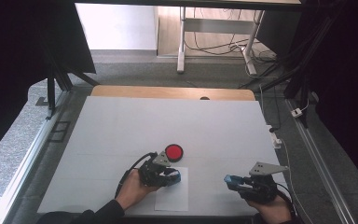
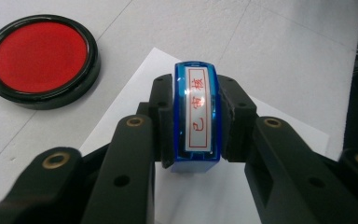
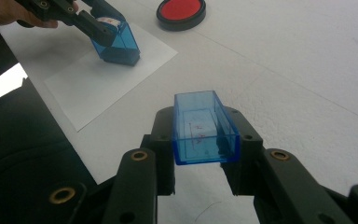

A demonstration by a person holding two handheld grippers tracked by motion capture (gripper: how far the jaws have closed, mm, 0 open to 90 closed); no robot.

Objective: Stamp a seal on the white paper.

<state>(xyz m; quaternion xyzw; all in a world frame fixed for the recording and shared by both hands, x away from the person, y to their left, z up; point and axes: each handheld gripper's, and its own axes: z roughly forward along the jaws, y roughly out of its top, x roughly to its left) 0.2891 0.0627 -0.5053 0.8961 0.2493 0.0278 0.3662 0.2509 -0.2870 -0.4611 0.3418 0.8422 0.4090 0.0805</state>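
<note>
A blue stamp (image 2: 196, 116) with a white label and red characters is clamped between my left gripper's (image 2: 196, 109) jaws. Its base sits on a white sheet of paper (image 2: 135, 88), as the right gripper view shows for the stamp (image 3: 116, 44) and the paper (image 3: 98, 84). A round red ink pad (image 1: 174, 152) in a black case lies just beyond the sheet. My right gripper (image 3: 205, 135) is shut on a clear blue stamp cap (image 3: 205, 128) and holds it above the bare table, right of the paper. The cap's open side faces up.
The white table top (image 1: 168, 121) stretches far beyond the ink pad to a wooden strip (image 1: 172, 92) at the back. The near edge lies just below both hands. Black frame posts (image 1: 51, 93) stand off the table's left, and cables (image 1: 279, 140) run along its right side.
</note>
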